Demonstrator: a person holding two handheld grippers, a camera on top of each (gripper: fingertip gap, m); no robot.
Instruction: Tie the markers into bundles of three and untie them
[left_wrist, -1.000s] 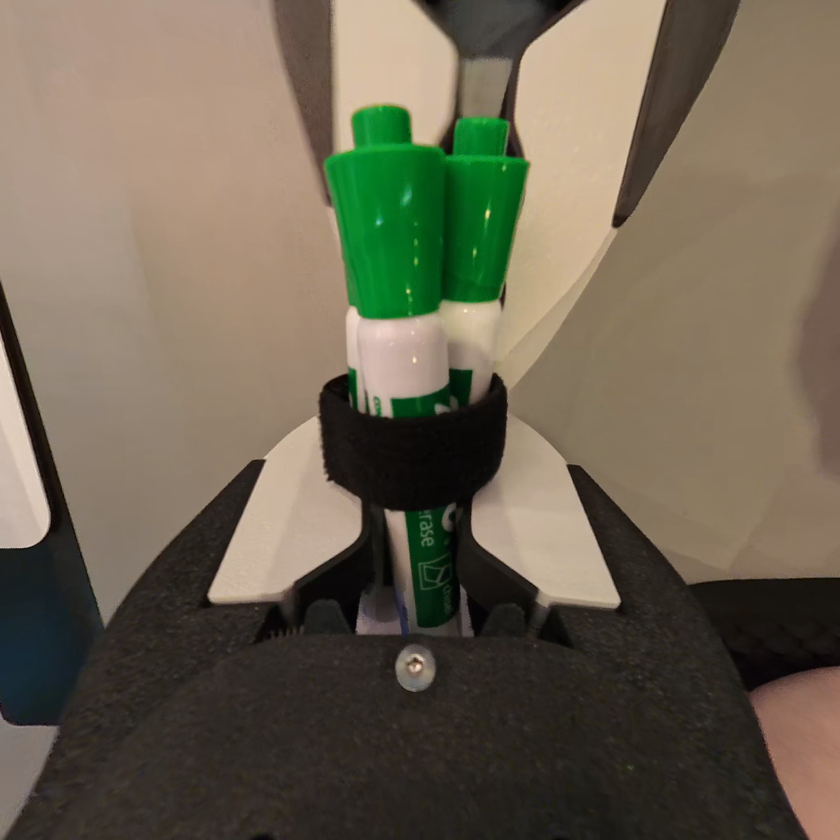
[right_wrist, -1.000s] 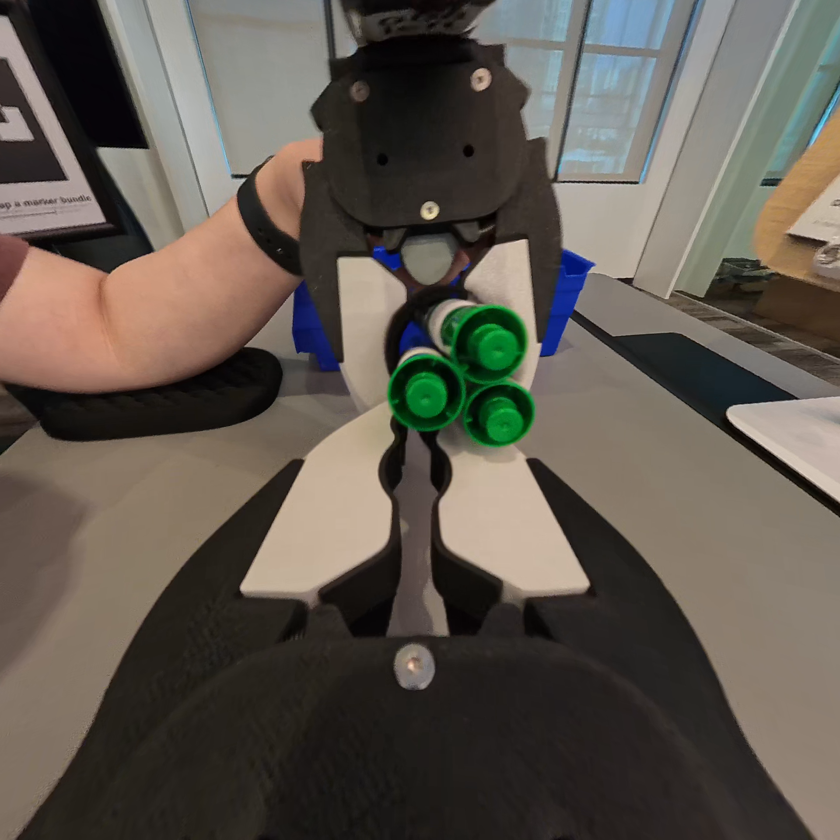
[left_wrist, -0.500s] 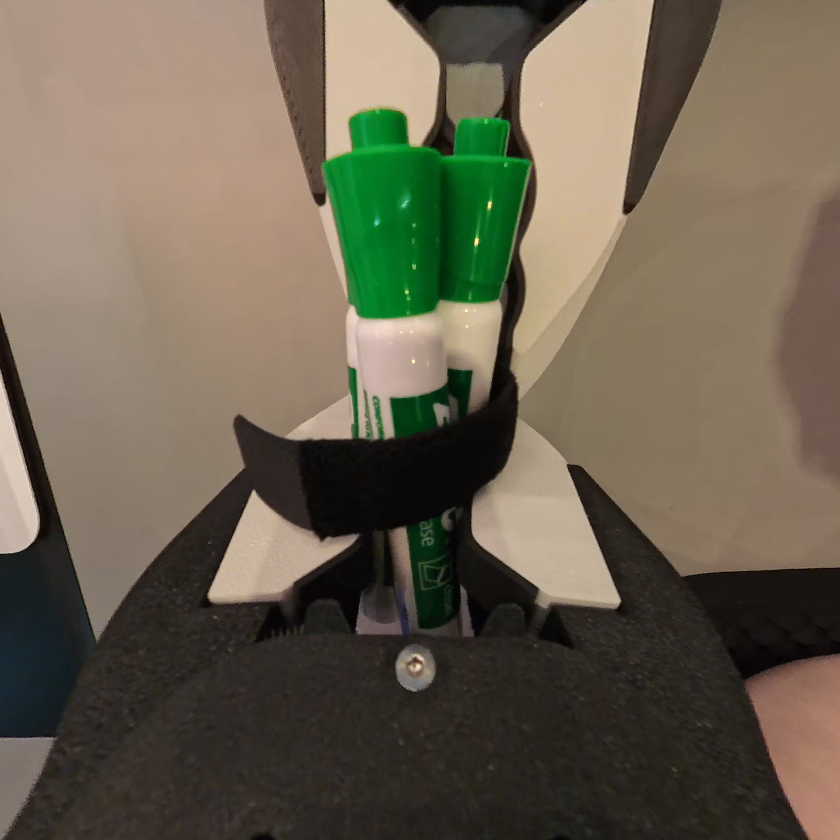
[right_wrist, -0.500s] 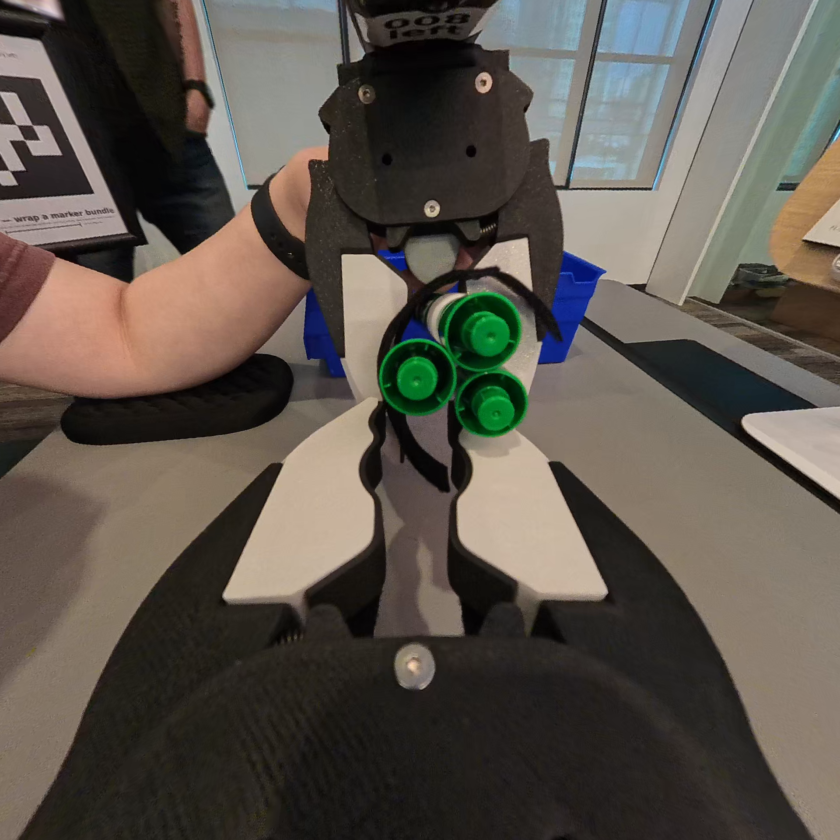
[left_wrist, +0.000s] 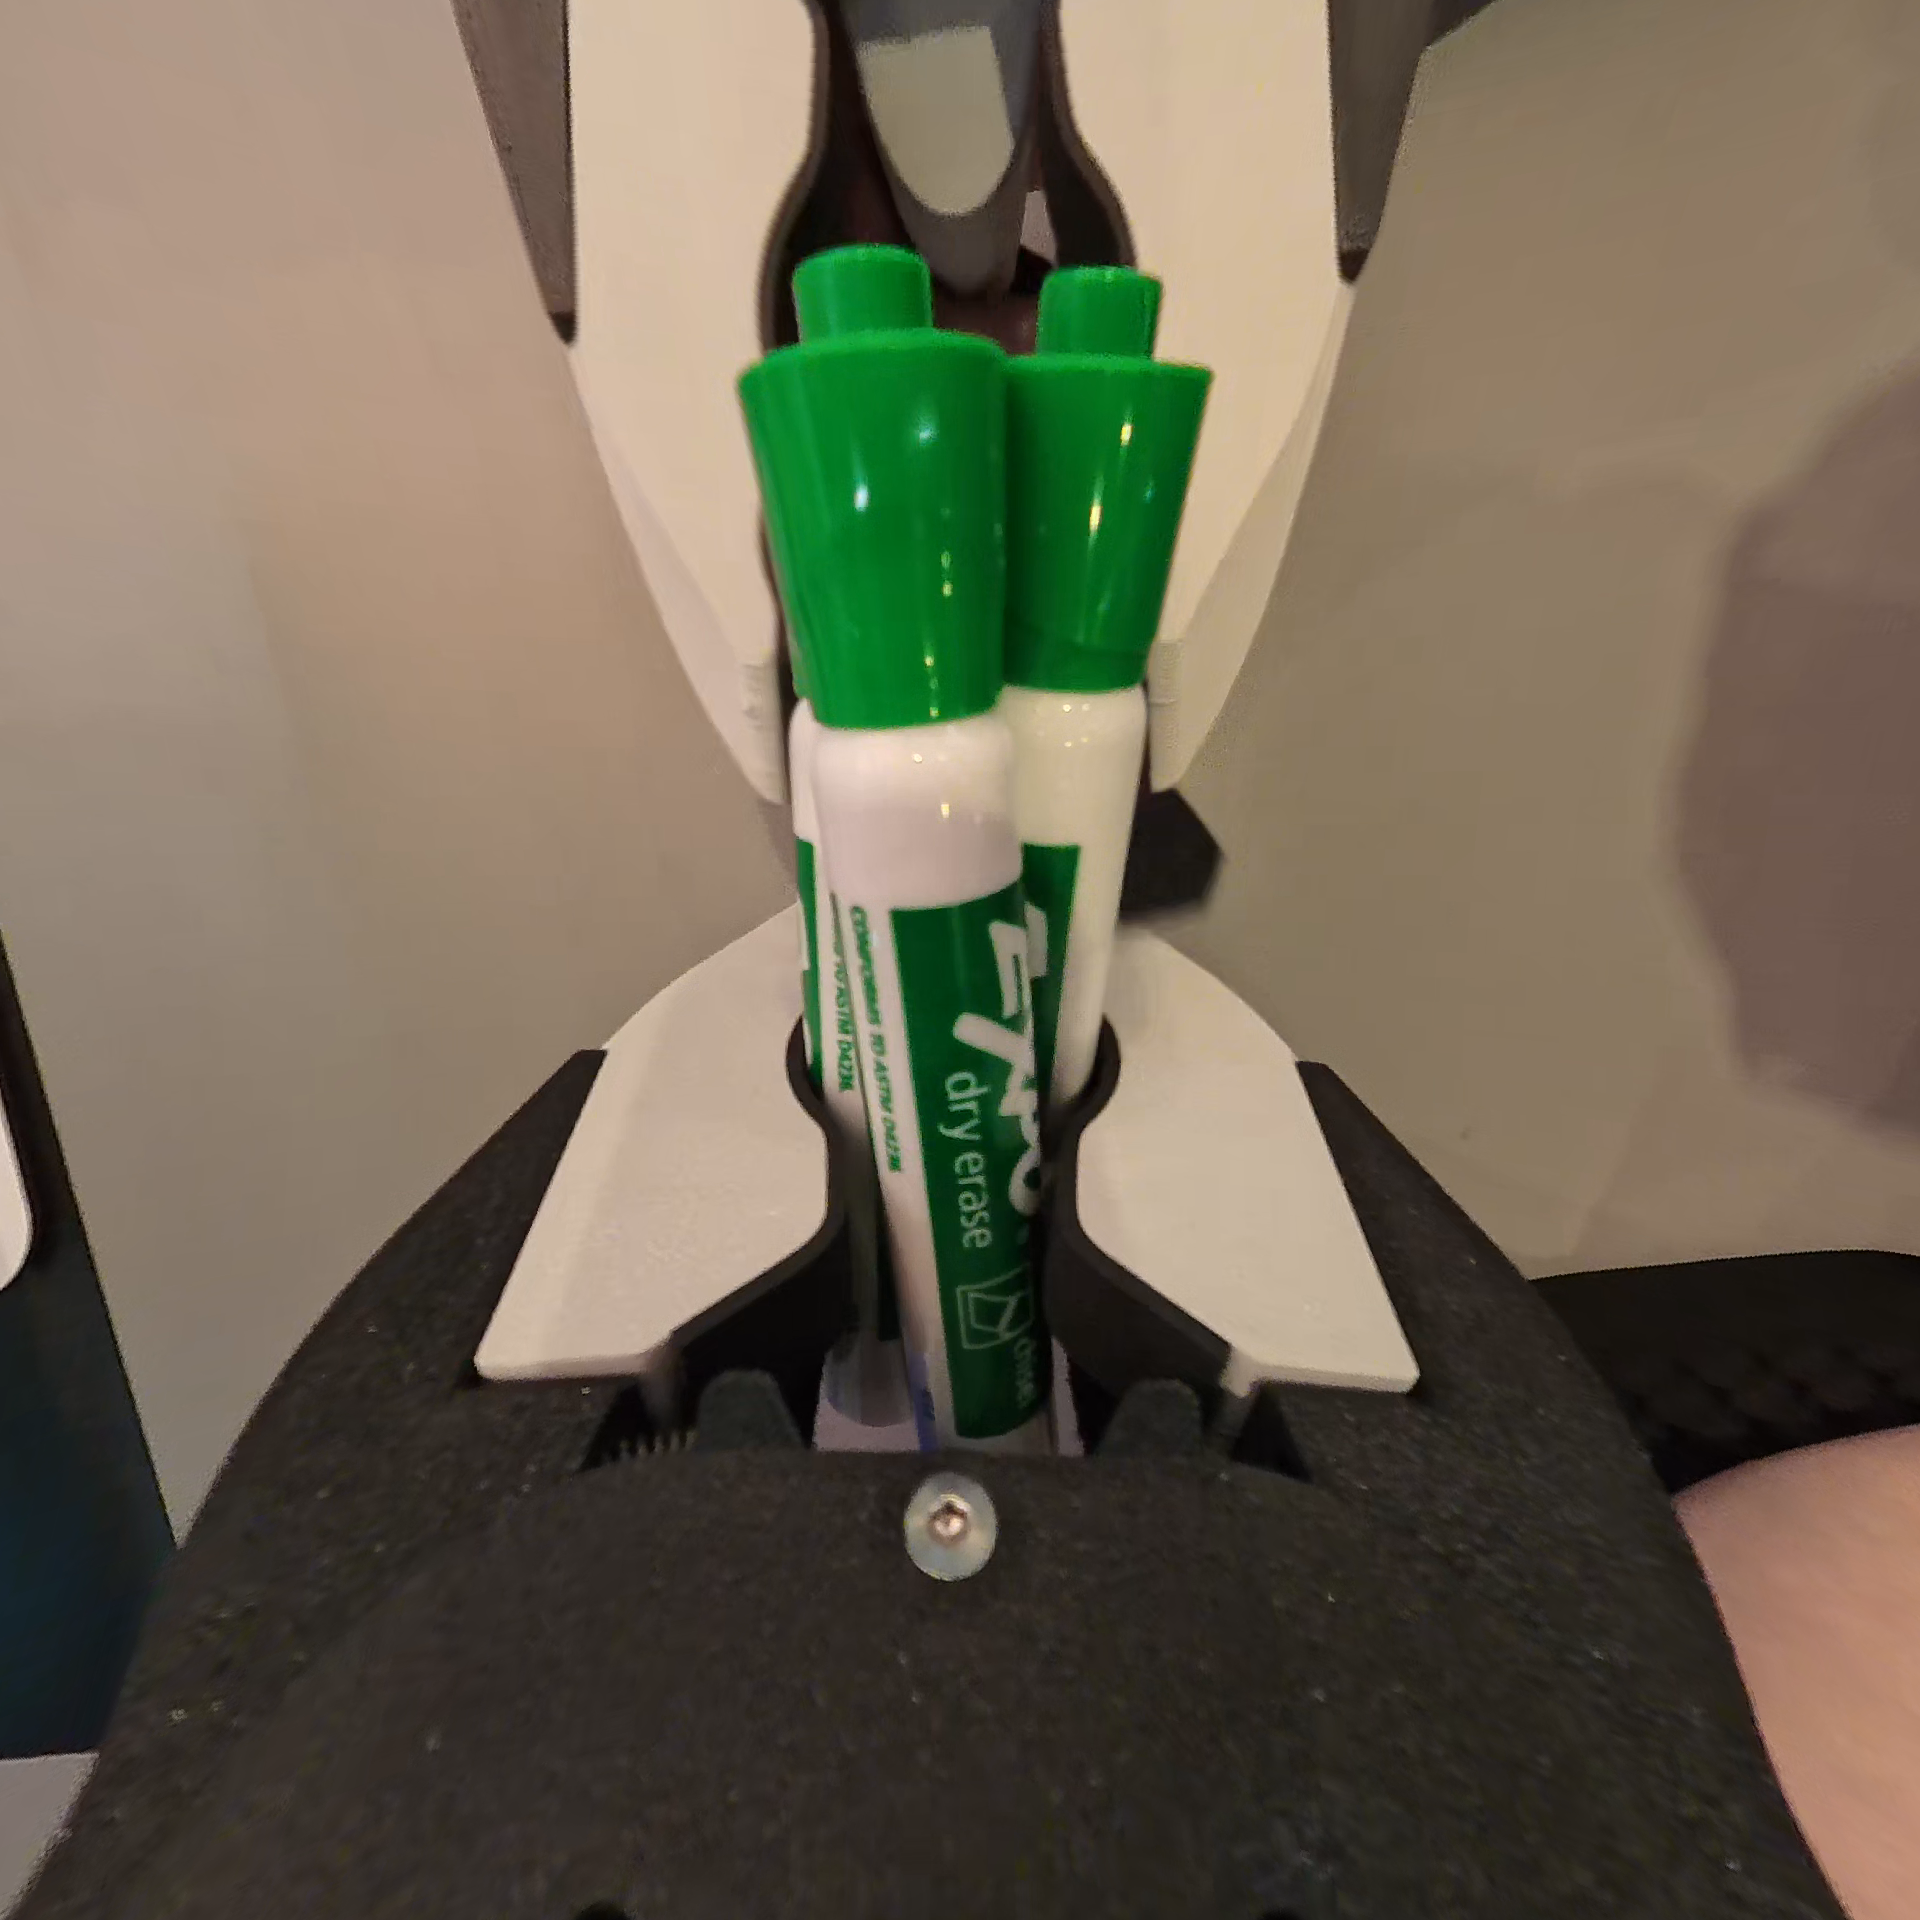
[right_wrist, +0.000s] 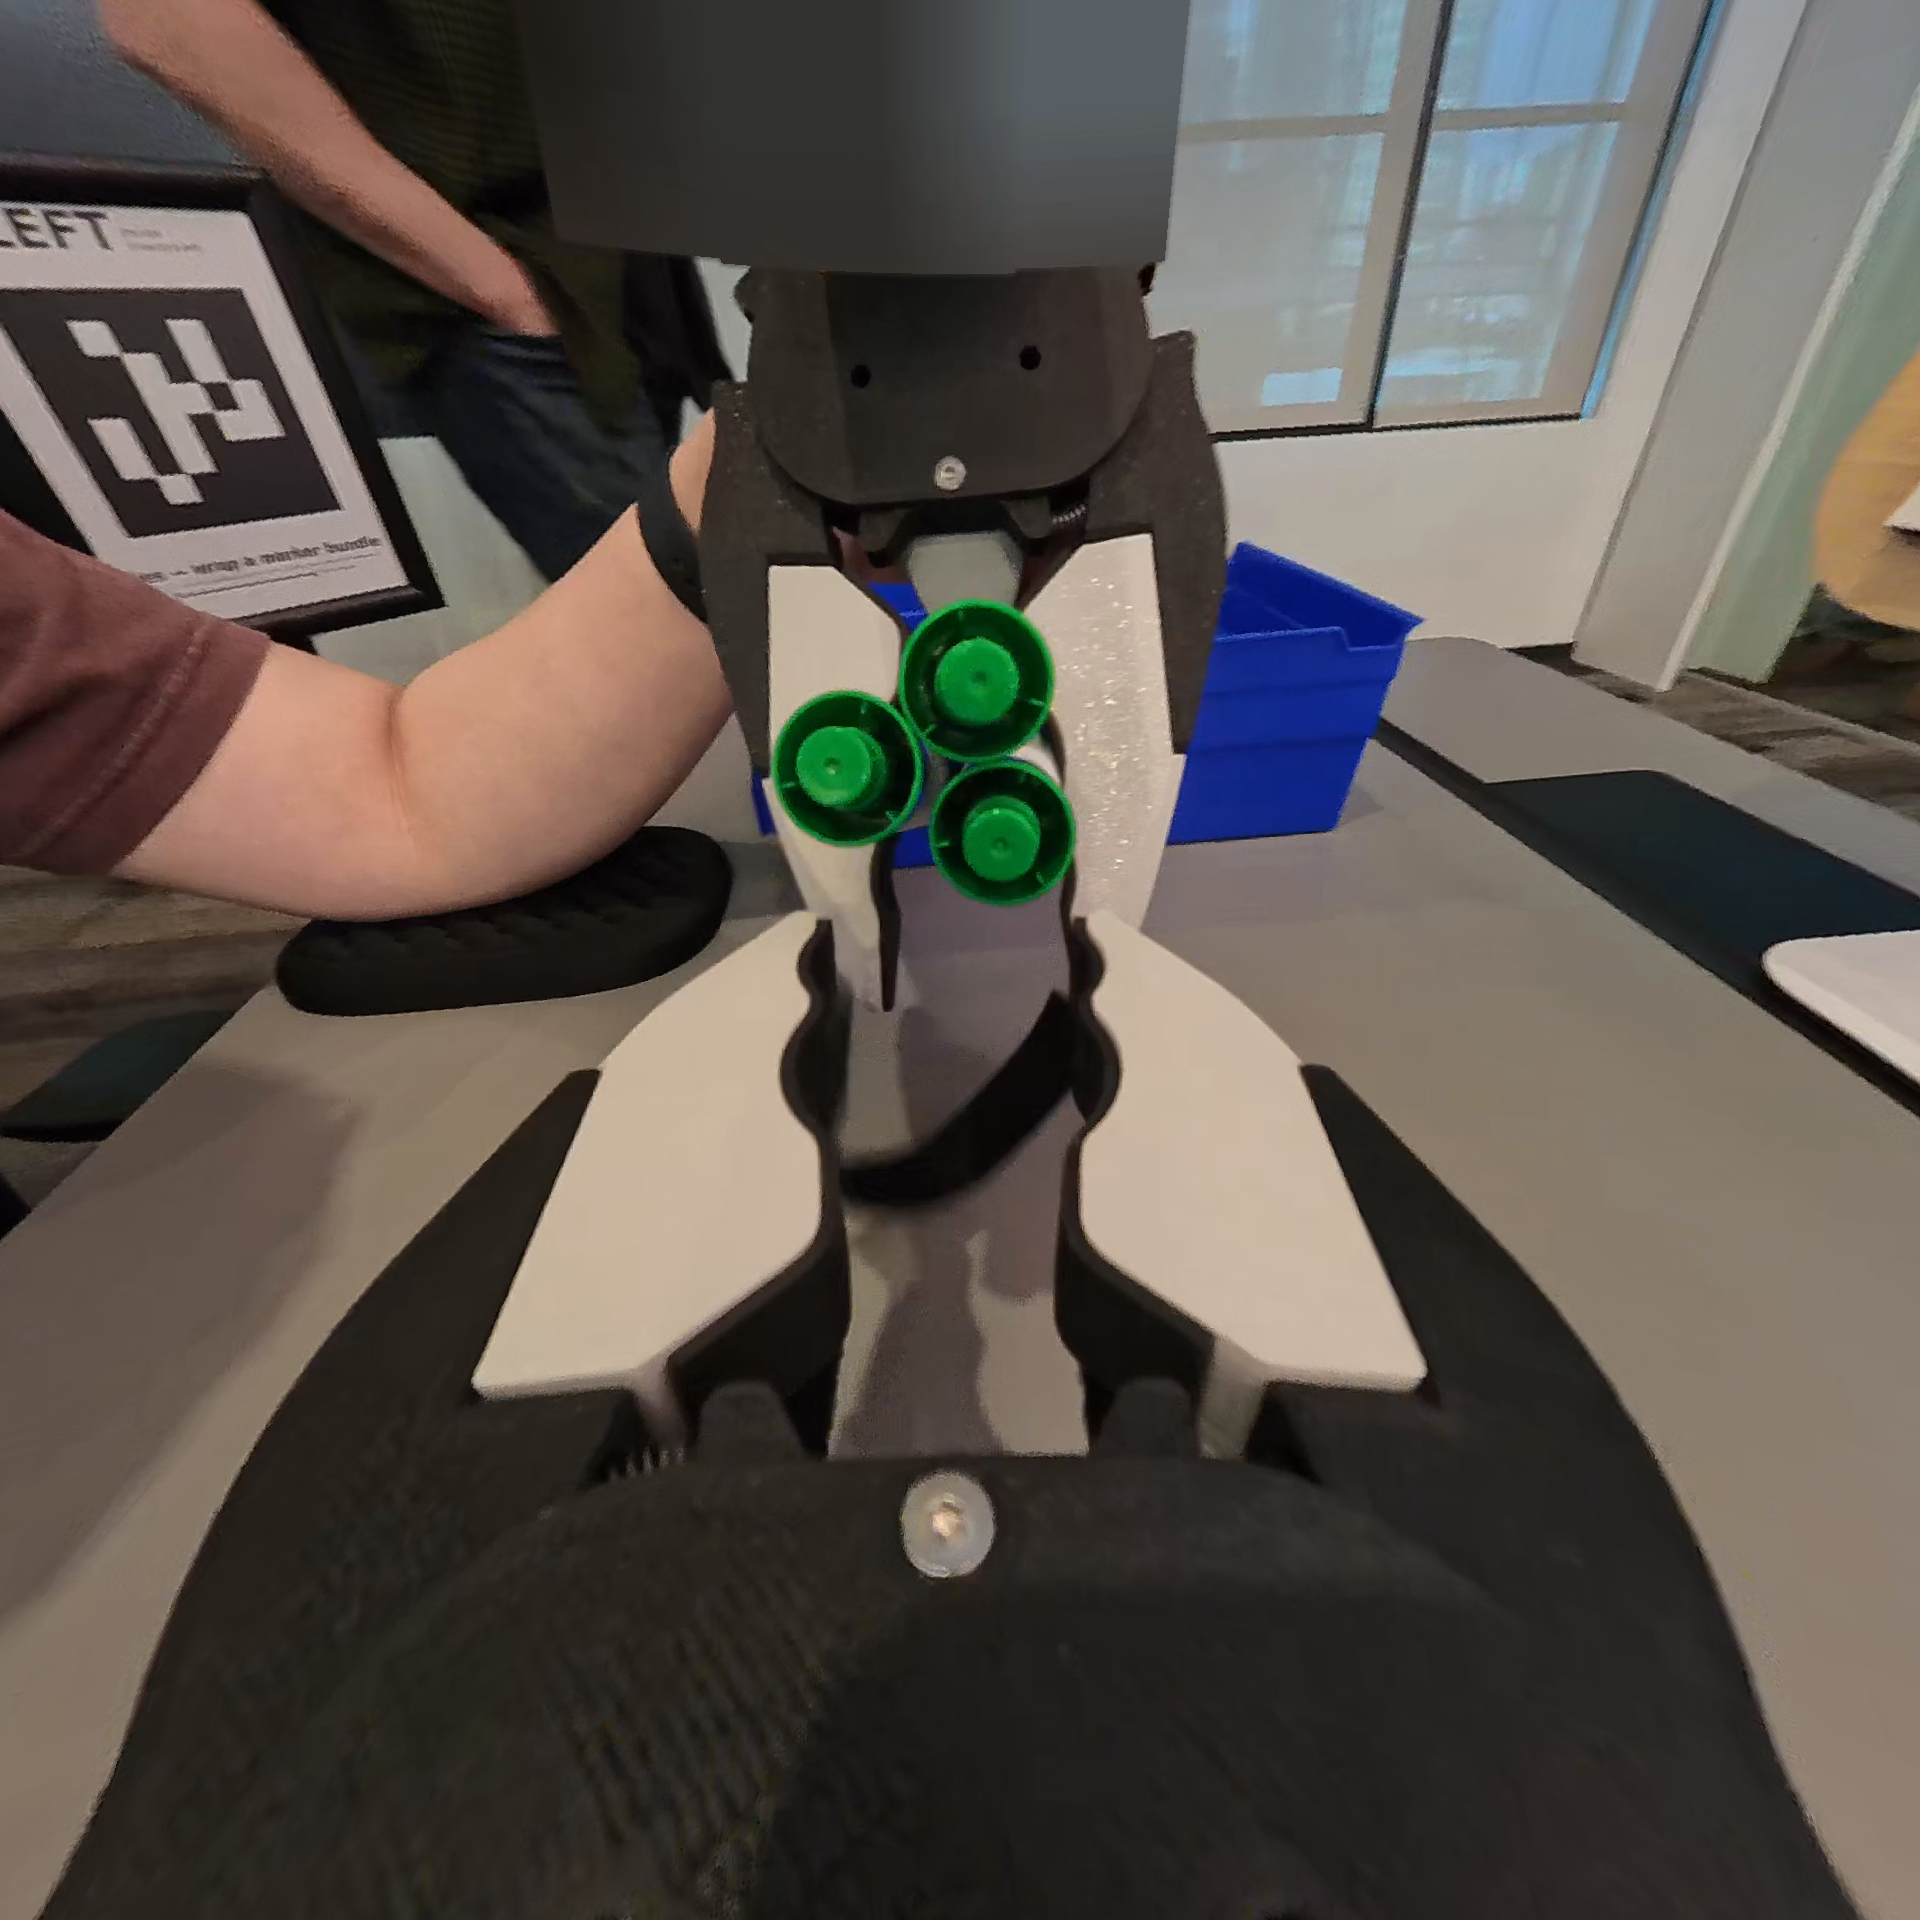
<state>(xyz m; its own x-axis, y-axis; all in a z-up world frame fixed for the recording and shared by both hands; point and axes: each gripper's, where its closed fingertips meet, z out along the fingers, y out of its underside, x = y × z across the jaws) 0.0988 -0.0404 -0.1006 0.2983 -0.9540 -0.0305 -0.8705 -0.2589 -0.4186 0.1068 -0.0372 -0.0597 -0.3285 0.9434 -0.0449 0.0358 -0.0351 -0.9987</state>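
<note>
My left gripper (left_wrist: 951, 997) is shut on three green-capped white markers (left_wrist: 914, 831), holding them by their barrels with the caps pointing forward. No strap is around them. In the right wrist view the three caps (right_wrist: 977, 681) face the camera, sticking out of the left gripper (right_wrist: 966, 894). The black strap (right_wrist: 966, 1138) hangs loose from behind the markers and loops between the fingers of my open right gripper (right_wrist: 951, 956). In the left wrist view the right gripper (left_wrist: 966, 790) faces mine, its white fingers (left_wrist: 675, 520) on either side of the caps.
A blue bin (right_wrist: 1288, 717) stands behind the left gripper on the grey table (right_wrist: 1507, 1091). A black wrist pad (right_wrist: 499, 925) lies under the person's forearm (right_wrist: 436, 769). A framed marker sign (right_wrist: 187, 416) stands at the back left. A white board (right_wrist: 1860, 997) is at the right edge.
The strap was wrapped tight around the markers, then peeled open, and now is off and hanging. My right gripper's fingers have spread wider and moved closer to the caps.
</note>
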